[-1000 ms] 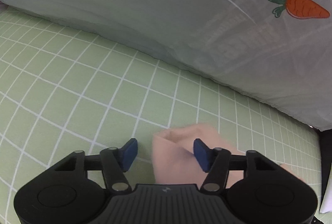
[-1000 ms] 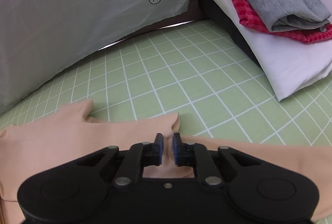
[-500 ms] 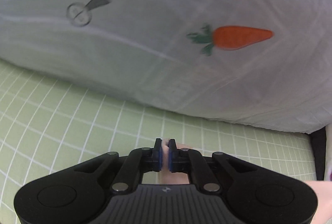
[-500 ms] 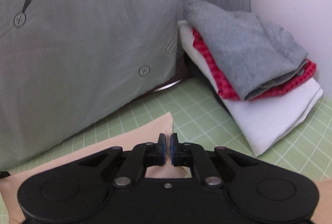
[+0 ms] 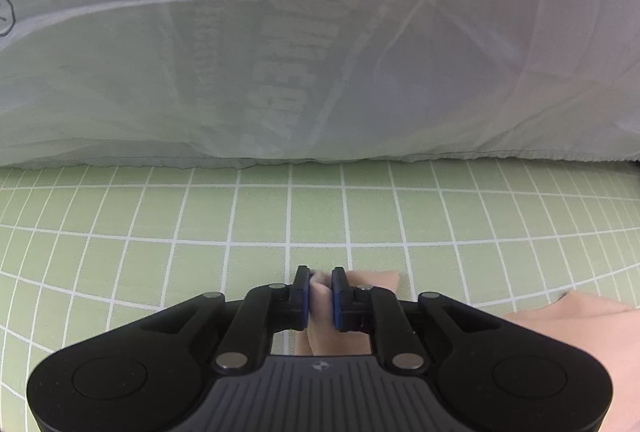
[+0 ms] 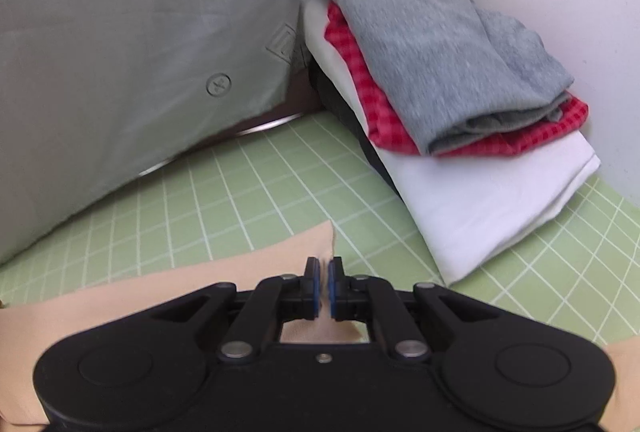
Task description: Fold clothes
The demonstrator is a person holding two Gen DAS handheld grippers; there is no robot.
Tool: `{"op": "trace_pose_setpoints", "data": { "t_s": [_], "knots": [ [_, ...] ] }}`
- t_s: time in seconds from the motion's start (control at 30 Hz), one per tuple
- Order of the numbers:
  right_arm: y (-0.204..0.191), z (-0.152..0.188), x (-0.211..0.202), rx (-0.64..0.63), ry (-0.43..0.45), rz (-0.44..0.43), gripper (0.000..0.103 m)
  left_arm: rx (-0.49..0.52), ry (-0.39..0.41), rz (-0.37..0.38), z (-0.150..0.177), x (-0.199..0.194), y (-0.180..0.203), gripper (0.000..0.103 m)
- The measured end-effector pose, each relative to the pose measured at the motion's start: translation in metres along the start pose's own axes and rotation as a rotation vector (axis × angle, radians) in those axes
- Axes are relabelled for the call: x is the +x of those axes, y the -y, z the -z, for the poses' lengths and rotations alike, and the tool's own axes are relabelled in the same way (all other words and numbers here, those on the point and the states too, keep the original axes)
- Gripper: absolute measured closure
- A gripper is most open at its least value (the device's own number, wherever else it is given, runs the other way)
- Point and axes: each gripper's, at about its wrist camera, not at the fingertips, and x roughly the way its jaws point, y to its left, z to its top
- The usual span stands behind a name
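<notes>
Left claw: the left gripper pinches a bunched fold of the peach garment; its jaws snapped to and have just eased apart a little, the cloth between the blue pads.
Right claw: the right gripper is pressed nearly together on a thin edge of the peach garment, apparently nipped between the pads, though the view there is tight.
Garment: lies under and to the right of the left claw; under and to the left of the right claw.
Surface: green grid sheet beneath both.
Ahead of left claw: pale printed cloth hanging.
Ahead-right of right claw: stack of folded clothes, grey on red check on white.
</notes>
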Motion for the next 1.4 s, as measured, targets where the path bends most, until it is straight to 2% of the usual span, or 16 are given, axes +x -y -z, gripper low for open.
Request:
{"op": "trace_pose_setpoints", "data": {
  "t_s": [0.1, 0.17, 0.2, 0.23, 0.33, 0.4, 0.5, 0.6, 0.73, 0.83, 0.97, 1.07, 1.23, 1.33, 1.37, 1.4],
  "knots": [
    [0.002, 0.003, 0.008, 0.003, -0.022, 0.011, 0.098, 0.032, 0.009, -0.033, 0.0, 0.003, 0.002, 0.075],
    [0.001, 0.004, 0.008, 0.0, -0.025, 0.013, 0.098, 0.025, -0.003, -0.048, -0.002, 0.003, 0.001, 0.055],
    [0.001, 0.003, 0.008, -0.001, -0.023, 0.011, 0.098, 0.003, 0.001, -0.034, -0.004, -0.001, -0.003, 0.038],
    [0.0, 0.002, 0.005, -0.003, -0.016, 0.008, 0.098, -0.019, 0.005, -0.02, -0.006, -0.007, -0.007, 0.032],
    [-0.003, -0.001, -0.006, -0.008, 0.009, -0.004, 0.098, -0.056, 0.064, 0.017, -0.003, -0.042, -0.018, 0.024],
    [-0.006, -0.003, -0.02, -0.018, 0.037, -0.013, 0.098, -0.063, 0.108, 0.006, 0.006, -0.071, -0.026, 0.021],
    [-0.017, -0.003, -0.048, -0.057, 0.086, -0.048, 0.098, -0.081, 0.145, -0.031, 0.039, -0.118, -0.041, 0.014],
    [-0.031, 0.005, -0.084, -0.115, 0.132, -0.099, 0.098, -0.062, 0.101, -0.041, 0.09, -0.15, -0.047, 0.013],
    [-0.051, 0.029, -0.128, -0.21, 0.161, -0.167, 0.098, -0.03, -0.014, -0.052, 0.168, -0.172, -0.054, 0.013],
    [-0.063, 0.056, -0.152, -0.269, 0.138, -0.223, 0.098, -0.048, -0.096, -0.026, 0.22, -0.188, -0.062, 0.013],
    [-0.07, 0.098, -0.166, -0.295, 0.049, -0.268, 0.098, -0.067, -0.176, 0.013, 0.271, -0.205, -0.068, 0.018],
    [-0.074, 0.127, -0.175, -0.328, -0.006, -0.291, 0.098, -0.049, -0.176, 0.029, 0.294, -0.217, -0.069, 0.024],
    [-0.079, 0.158, -0.201, -0.381, -0.026, -0.336, 0.098, -0.022, -0.156, 0.052, 0.314, -0.235, -0.065, 0.038],
    [-0.081, 0.168, -0.212, -0.386, -0.042, -0.368, 0.098, -0.014, -0.152, 0.061, 0.323, -0.243, -0.06, 0.04],
    [-0.08, 0.17, -0.214, -0.385, -0.05, -0.374, 0.096, -0.012, -0.151, 0.063, 0.325, -0.245, -0.059, 0.04],
    [-0.079, 0.174, -0.215, -0.377, -0.06, -0.37, 0.088, -0.018, -0.152, 0.067, 0.327, -0.245, -0.059, 0.04]
  ]
}}
